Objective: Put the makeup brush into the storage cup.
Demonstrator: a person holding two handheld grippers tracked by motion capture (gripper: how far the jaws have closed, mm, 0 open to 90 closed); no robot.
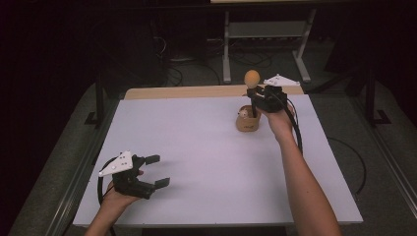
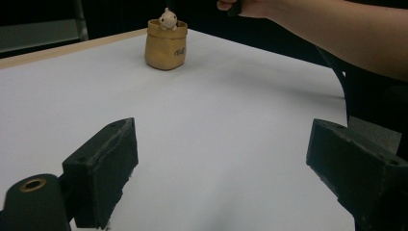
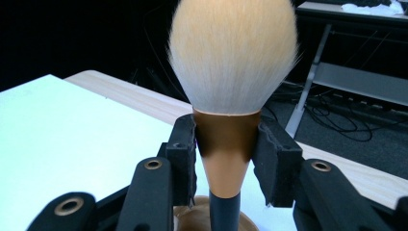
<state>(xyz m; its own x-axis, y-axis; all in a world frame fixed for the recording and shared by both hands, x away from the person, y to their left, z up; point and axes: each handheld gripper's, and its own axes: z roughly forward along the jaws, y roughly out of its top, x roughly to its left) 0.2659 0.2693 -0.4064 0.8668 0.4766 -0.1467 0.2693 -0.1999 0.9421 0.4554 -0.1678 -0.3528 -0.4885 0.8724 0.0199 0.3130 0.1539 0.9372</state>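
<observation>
A makeup brush (image 3: 231, 72) with a fluffy pale head and copper ferrule stands upright, its black handle reaching down into a tan cup (image 1: 248, 120). My right gripper (image 3: 226, 147) is shut on the ferrule, both pads pressing its sides; in the high view the right gripper (image 1: 256, 92) holds the brush (image 1: 252, 78) over the cup at the table's far right. A small white figure (image 2: 168, 19) sits in the cup (image 2: 165, 44). My left gripper (image 1: 156, 170) rests open near the front left corner, nothing between its fingers (image 2: 103, 171).
The white table top (image 1: 206, 162) has a wooden strip (image 1: 187, 91) along its far edge. A metal stand (image 1: 265, 39) and cables lie on the dark floor beyond. The person's right forearm (image 1: 305, 187) crosses the table's right side.
</observation>
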